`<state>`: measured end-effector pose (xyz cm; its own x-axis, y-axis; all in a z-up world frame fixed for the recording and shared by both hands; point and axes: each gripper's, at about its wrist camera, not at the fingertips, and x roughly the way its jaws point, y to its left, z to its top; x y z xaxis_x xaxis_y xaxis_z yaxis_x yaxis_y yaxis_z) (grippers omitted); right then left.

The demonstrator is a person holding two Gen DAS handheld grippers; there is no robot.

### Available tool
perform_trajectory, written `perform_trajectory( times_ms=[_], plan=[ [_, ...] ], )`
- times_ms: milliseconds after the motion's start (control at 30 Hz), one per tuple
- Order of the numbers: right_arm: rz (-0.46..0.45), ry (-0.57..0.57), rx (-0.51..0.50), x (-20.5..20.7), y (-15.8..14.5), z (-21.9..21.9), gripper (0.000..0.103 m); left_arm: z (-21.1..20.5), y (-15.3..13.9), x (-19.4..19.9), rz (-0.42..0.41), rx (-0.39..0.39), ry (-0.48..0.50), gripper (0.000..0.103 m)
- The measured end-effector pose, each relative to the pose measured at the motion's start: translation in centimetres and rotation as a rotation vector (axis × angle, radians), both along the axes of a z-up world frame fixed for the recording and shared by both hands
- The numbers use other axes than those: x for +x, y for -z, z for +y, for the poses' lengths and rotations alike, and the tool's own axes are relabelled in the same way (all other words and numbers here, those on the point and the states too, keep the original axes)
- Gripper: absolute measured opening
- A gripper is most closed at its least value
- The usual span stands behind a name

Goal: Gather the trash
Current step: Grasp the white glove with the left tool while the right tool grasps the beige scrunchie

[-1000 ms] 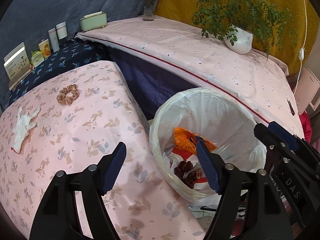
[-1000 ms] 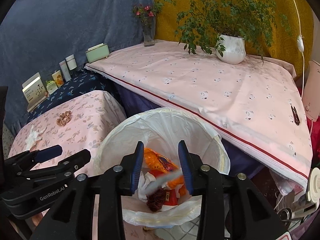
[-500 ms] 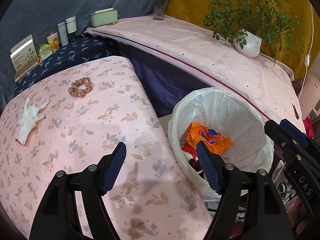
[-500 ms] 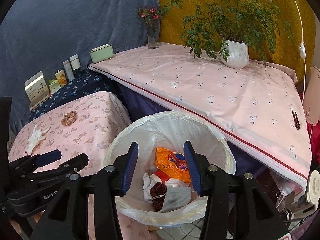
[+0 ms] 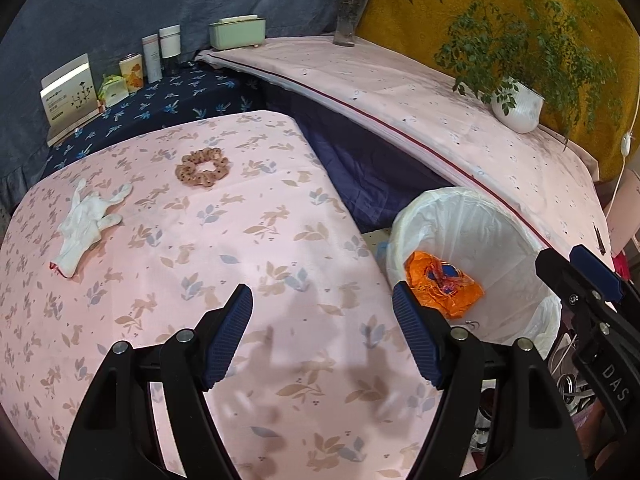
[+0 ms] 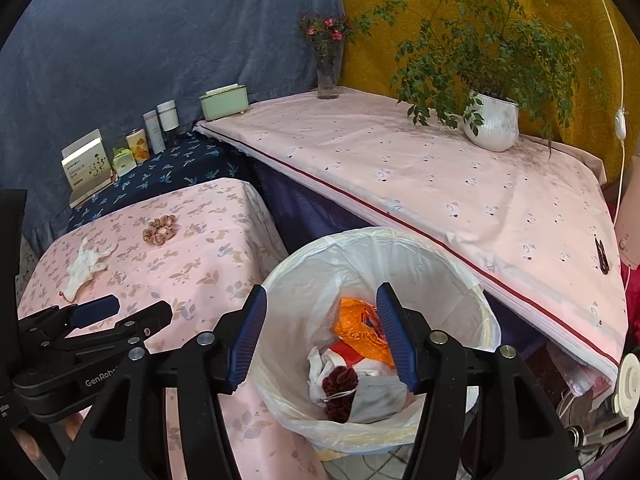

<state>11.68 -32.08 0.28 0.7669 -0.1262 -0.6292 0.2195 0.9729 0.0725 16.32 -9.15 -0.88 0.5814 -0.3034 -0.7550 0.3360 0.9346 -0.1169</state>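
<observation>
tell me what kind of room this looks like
Probably a lived-in home room, perhaps a bedroom or dressing corner: toiletry bottles on a cloth-covered shelf, a potted plant, and a lined trash bin.

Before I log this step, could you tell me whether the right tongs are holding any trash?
No, the right tongs are open and empty above the bin, with the grey mask lying inside.

Pink floral tablecloth (image 5: pixel 256 248), bearing a white glove (image 5: pixel 86 220) at left and a tan scrunchie (image 5: pixel 203 167) beyond it. Left gripper (image 5: pixel 322 336) above cloth, jaws apart, nothing between. Lined bin (image 5: pixel 472 216) beside table, orange wrapper (image 5: pixel 442 282) inside. Right gripper (image 5: pixel 580 276) at right edge.
</observation>
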Motion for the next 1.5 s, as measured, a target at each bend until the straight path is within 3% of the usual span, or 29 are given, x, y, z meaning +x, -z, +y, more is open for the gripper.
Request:
perform_trajectory(
  times_ms=[767, 800, 833, 1067, 1133, 1500],
  plan=[
    [0.046, -0.173, -0.033, 5.8, 1.4, 11.0, 0.058, 14.1, 2.7, 4.3, 0.025, 0.028, -0.204, 0.069],
    [0.050, -0.179, -0.029, 6.2, 1.6, 11.4, 0.058, 14.8, 2.9, 4.7, 0.027, 0.033, -0.215, 0.074],
    [0.055, -0.185, -0.024, 6.7, 1.8, 11.8, 0.058, 15.5, 3.1, 5.0, 0.025, 0.039, -0.226, 0.078],
    [0.085, -0.220, -0.017, 11.4, 3.1, 14.8, 0.058, 20.1, 4.3, 8.6, 0.021, 0.072, -0.295, 0.082],
    [0.091, -0.229, -0.016, 13.0, 3.4, 15.6, 0.058, 21.1, 4.5, 9.7, 0.020, 0.073, -0.312, 0.089],
    [0.130, -0.248, -0.008, 23.8, 5.8, 19.1, 0.058, 24.3, 7.0, 16.6, 0.055, 0.069, -0.337, 0.091]
  ],
)
